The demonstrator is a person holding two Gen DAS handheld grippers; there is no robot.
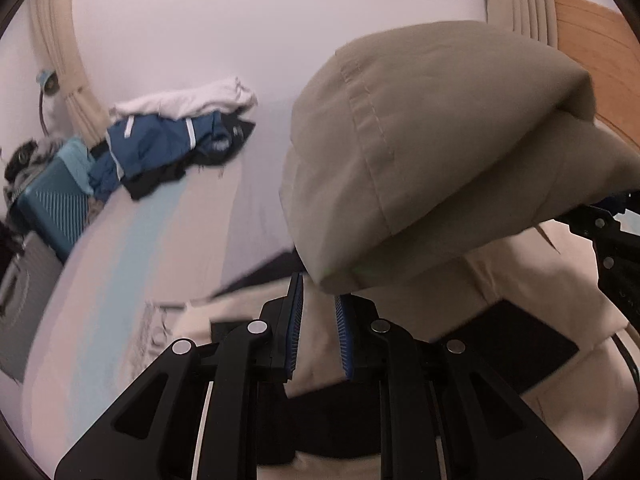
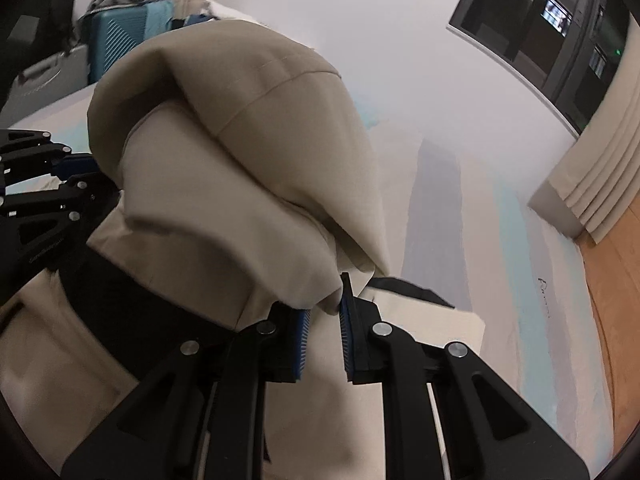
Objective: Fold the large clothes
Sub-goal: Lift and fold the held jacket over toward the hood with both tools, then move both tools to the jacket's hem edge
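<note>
Left gripper [image 1: 318, 334]: my blue pads [image 1: 295, 324] stand a narrow gap apart. The lower edge of the khaki garment [image 1: 420, 140] hangs right at their tips; I cannot tell whether cloth is pinched between them or only draped in front.

Right gripper [image 2: 324, 334]: same narrow gap between the pads [image 2: 347, 336], a khaki corner [image 2: 320, 304] dips in at the tips. Grip or mere contact, cannot tell.

The garment rides above both sets of fingers as a doubled, rounded bundle. A stitched seam runs across its upper layer, and a folded lip overhangs the layer beneath. Below and behind the fingers lies a paler cream piece with a black band [image 2: 132, 304] across it, flat on the bed [image 1: 168, 220].

In the right view the left gripper's black linkage [image 2: 44, 192] sits close to the left of my fingers, touching the bundle's edge. Tight there.

Ahead-left of the left fingers: open pastel sheet, then a heap of blue and white clothes [image 1: 180, 136] well apart, and beyond the bed's left edge a teal suitcase [image 1: 56, 200].

Right of the right fingers: bare sheet out to the bed's edge, then wooden floor [image 2: 612, 320], a curtain [image 2: 592, 184] and a dark window [image 2: 540, 20].
</note>
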